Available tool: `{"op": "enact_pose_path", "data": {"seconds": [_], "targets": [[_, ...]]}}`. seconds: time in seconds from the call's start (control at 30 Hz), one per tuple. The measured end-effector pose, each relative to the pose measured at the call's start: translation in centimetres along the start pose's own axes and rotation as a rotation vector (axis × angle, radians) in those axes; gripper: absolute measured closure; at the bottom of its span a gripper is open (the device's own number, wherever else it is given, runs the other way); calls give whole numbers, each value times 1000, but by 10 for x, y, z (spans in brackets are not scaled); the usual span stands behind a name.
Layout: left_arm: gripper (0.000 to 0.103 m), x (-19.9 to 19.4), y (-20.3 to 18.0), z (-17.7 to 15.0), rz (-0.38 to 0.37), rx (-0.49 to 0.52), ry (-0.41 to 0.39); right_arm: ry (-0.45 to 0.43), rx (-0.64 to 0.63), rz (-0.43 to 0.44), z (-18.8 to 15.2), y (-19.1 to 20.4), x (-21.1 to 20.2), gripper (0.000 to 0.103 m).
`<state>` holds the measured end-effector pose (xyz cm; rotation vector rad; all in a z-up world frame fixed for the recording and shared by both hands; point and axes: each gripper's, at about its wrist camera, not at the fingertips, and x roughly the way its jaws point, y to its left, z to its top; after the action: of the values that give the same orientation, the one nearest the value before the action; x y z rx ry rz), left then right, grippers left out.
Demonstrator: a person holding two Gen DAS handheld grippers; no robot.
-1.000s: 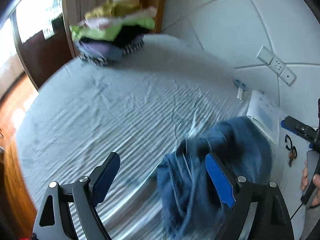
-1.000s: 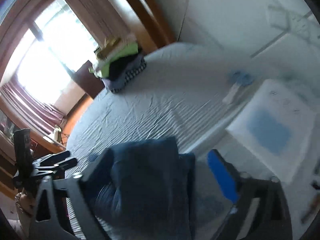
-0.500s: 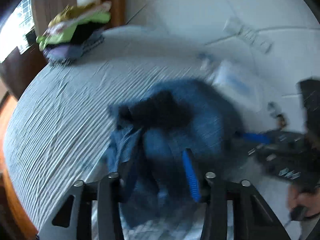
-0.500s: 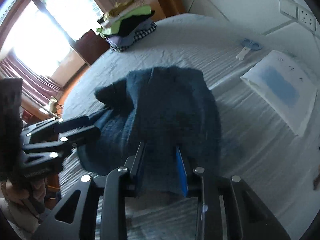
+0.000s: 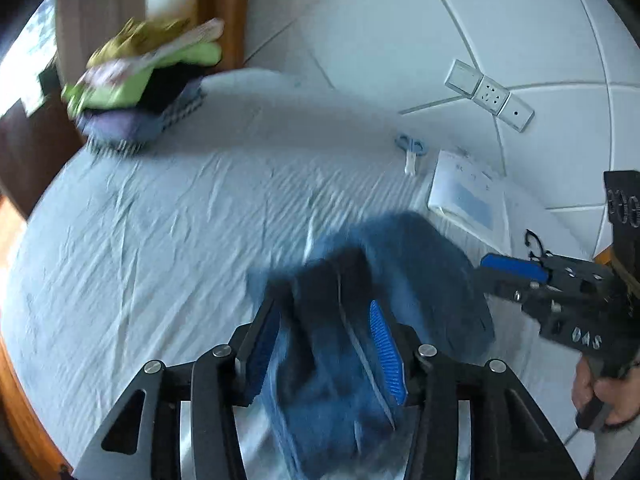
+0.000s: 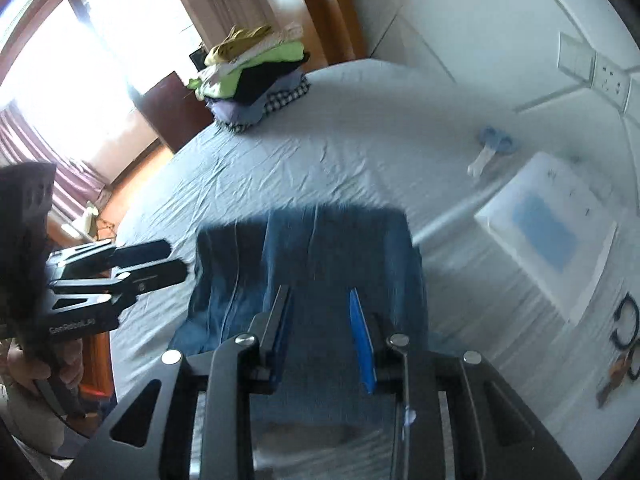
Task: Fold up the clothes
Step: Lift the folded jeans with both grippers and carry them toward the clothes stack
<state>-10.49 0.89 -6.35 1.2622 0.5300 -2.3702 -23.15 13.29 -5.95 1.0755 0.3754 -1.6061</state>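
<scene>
A blue denim garment point(image 5: 400, 280) hangs bunched over the grey striped bed sheet point(image 5: 180, 220). My left gripper point(image 5: 324, 320) is shut on a thick fold of it at the garment's left side. My right gripper point(image 6: 320, 300) is shut on the denim garment point(image 6: 320, 248) too, with cloth filling the gap between its pads. Each gripper shows in the other's view: the right gripper point(image 5: 496, 276) at the right, the left gripper point(image 6: 176, 260) at the left. The garment's lower part is hidden behind the gripper bodies.
A stack of folded clothes point(image 5: 148, 92) sits at the bed's far corner, also in the right wrist view point(image 6: 256, 80). Blue-handled scissors point(image 5: 412, 148), a white booklet point(image 5: 468, 196) and keys point(image 6: 624, 340) lie near the wall. Wall sockets point(image 5: 488, 96) are above.
Both grippers have lifted the denim and drawn it back from the bed. The left jaws were wide open a second ago and are now closed on the cloth.
</scene>
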Motion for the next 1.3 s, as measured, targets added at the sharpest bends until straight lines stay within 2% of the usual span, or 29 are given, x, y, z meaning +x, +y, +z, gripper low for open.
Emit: {"op": "enact_pose_path", "data": {"seconds": [0.1,0.23,0.3,0.4,0.5,0.53,0.57,0.6,0.63,0.67,0.8,0.93,1.13,1.3], "targets": [[55,33,2,14,45,13,46,40,51,-11,12,-7,27,74],[52,85,33,-1,153,-39,143,110,107,-31,14,-24,66,74],[27,102,44,-8,182,-65,168,160,116,-55,12,-32,87,74],[14,105,51,-11,202,-89,157,179,130,-61,12,-39,101,74],[14,91,56,-9,196,-122,163,151,171,-27,14,-46,91,74],[14,80,59,-9,192,-135,151,129,184,-11,14,-47,83,69],[13,66,61,-10,190,-150,125,100,186,-6,13,-49,71,51],[11,51,64,-11,188,-164,98,70,186,-3,12,-50,58,38],[8,41,65,-13,181,-179,82,52,187,-4,11,-51,48,12],[5,34,65,-16,169,-193,76,40,195,-5,8,-55,39,0],[2,27,58,-32,138,-226,92,45,257,5,-10,-70,24,0],[2,50,47,-49,159,-228,153,81,279,14,-25,-76,25,0],[0,66,50,-58,152,-282,165,136,315,35,-35,-80,42,0],[0,51,59,-67,57,-351,135,163,348,72,-38,-82,60,0]]}}
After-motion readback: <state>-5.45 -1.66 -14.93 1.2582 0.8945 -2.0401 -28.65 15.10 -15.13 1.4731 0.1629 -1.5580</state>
